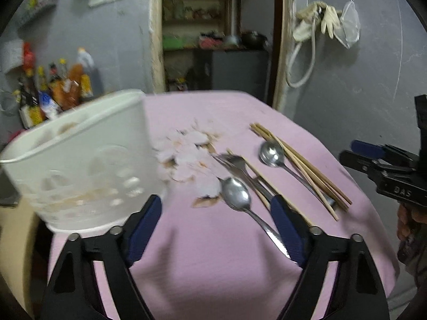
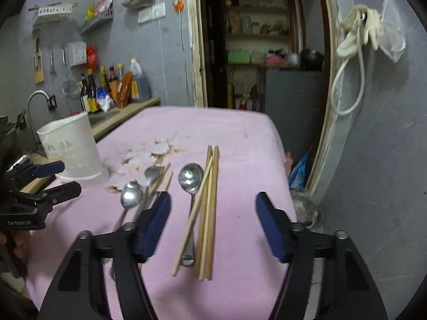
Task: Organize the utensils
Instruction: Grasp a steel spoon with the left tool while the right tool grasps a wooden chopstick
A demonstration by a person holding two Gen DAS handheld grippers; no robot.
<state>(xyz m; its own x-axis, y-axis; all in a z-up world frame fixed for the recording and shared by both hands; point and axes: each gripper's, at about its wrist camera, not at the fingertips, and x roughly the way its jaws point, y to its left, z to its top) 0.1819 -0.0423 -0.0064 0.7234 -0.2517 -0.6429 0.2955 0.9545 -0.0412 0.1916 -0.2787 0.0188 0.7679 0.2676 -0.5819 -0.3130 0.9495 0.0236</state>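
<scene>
A white perforated utensil holder [image 1: 80, 160] stands at the table's left edge, also in the right wrist view [image 2: 73, 149]. On the pink cloth lie two steel spoons [image 1: 236, 193] [image 1: 272, 154], a fork [image 1: 234, 161] and several wooden chopsticks [image 1: 301, 168]. The right wrist view shows the chopsticks [image 2: 206, 213], the larger spoon [image 2: 190, 177], the smaller spoon [image 2: 130, 194] and the fork [image 2: 152, 173]. My left gripper [image 1: 217, 229] is open and empty, between the holder and the smaller spoon. My right gripper [image 2: 213, 226] is open and empty, straddling the chopsticks from above.
The pink tablecloth [image 2: 240, 138] has a worn flower print [image 2: 149, 154]. A counter with sauce bottles [image 2: 112, 85] and a sink tap [image 2: 37, 98] lies to the left. A doorway with shelves [image 2: 259, 40] is behind; a grey wall with hanging gloves [image 2: 363, 32] is on the right.
</scene>
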